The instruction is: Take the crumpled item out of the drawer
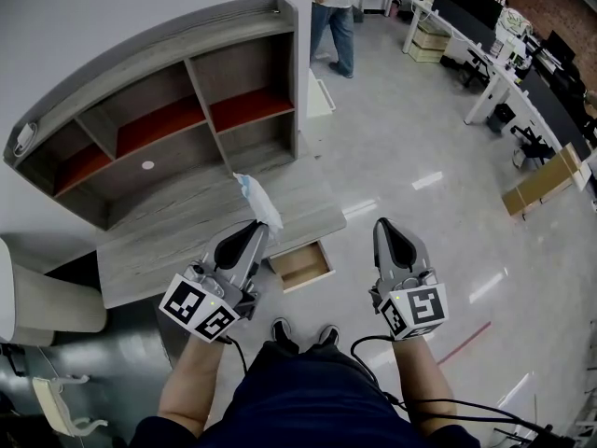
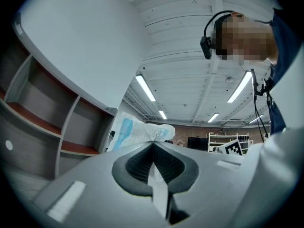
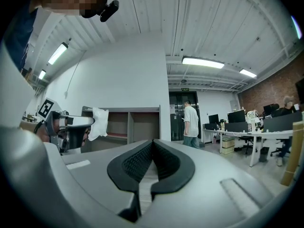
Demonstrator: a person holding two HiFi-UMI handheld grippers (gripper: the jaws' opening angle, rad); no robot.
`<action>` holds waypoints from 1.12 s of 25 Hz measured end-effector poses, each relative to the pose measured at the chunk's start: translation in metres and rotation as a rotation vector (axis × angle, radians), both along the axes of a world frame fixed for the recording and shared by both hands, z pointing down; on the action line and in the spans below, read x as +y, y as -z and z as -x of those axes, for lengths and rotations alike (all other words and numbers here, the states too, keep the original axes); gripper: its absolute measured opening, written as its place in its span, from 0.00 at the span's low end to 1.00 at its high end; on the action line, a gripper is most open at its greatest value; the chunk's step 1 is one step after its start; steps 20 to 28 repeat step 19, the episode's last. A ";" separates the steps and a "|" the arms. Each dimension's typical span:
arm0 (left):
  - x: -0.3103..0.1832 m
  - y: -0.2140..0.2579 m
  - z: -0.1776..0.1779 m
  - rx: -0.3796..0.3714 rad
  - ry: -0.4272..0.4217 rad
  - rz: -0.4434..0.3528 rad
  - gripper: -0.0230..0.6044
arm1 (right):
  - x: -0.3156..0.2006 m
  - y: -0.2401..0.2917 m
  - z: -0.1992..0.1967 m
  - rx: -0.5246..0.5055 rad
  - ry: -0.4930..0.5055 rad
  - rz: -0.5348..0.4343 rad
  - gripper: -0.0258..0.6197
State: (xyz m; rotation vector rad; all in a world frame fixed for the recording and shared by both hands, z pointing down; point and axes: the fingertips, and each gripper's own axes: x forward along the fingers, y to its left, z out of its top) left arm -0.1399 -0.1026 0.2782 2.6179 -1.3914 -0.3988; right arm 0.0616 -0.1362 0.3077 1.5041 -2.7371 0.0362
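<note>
The left hand-held gripper [image 1: 254, 231] is clamped on the crumpled white-and-blue wrapper [image 1: 256, 194]. It holds it above the grey wood-grain counter [image 1: 177, 236], clear of the open light-wood drawer [image 1: 300, 265], which looks empty. Removal seems done, and only setting it down may be left. The right hand-held gripper [image 1: 385, 230] has its jaws together on nothing.

- Two grippers: left gripper [image 1: 258, 227], right gripper [image 1: 382, 224]
- One crumpled item [image 1: 256, 194]
- One open drawer [image 1: 300, 265]
- One desk [image 1: 168, 241]
- One shelf unit [image 1: 168, 54]
- One person [image 1: 336, 17] standing far off
</note>
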 end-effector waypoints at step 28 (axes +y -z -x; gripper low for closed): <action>-0.005 -0.011 0.004 -0.016 -0.013 0.031 0.04 | -0.003 -0.004 0.007 0.013 -0.001 0.012 0.05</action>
